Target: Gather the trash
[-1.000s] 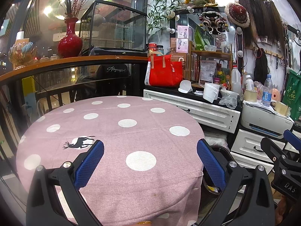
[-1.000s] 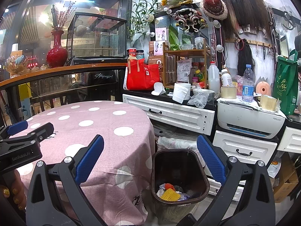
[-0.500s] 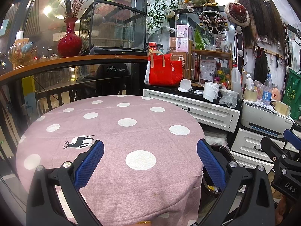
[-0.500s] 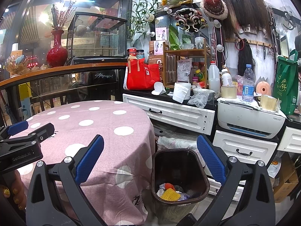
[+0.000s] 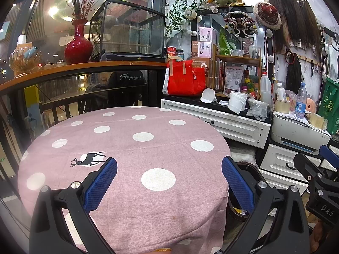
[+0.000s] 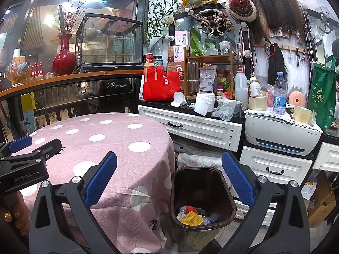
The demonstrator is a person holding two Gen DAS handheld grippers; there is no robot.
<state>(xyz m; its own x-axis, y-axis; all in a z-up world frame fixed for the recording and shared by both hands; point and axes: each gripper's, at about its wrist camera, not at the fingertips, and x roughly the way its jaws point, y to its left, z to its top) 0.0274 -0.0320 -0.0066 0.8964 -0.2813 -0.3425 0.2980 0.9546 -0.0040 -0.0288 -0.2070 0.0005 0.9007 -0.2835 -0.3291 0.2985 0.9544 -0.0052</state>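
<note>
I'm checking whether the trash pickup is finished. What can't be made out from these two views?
- Trash bin, left wrist view: mostly hidden behind the left gripper finger and the table edge.
- Bin contents, right wrist view: only a yellow net piece is clear; the rest is too small and shadowed.
- Floor near the table: covered by the tablecloth and right gripper.
</note>
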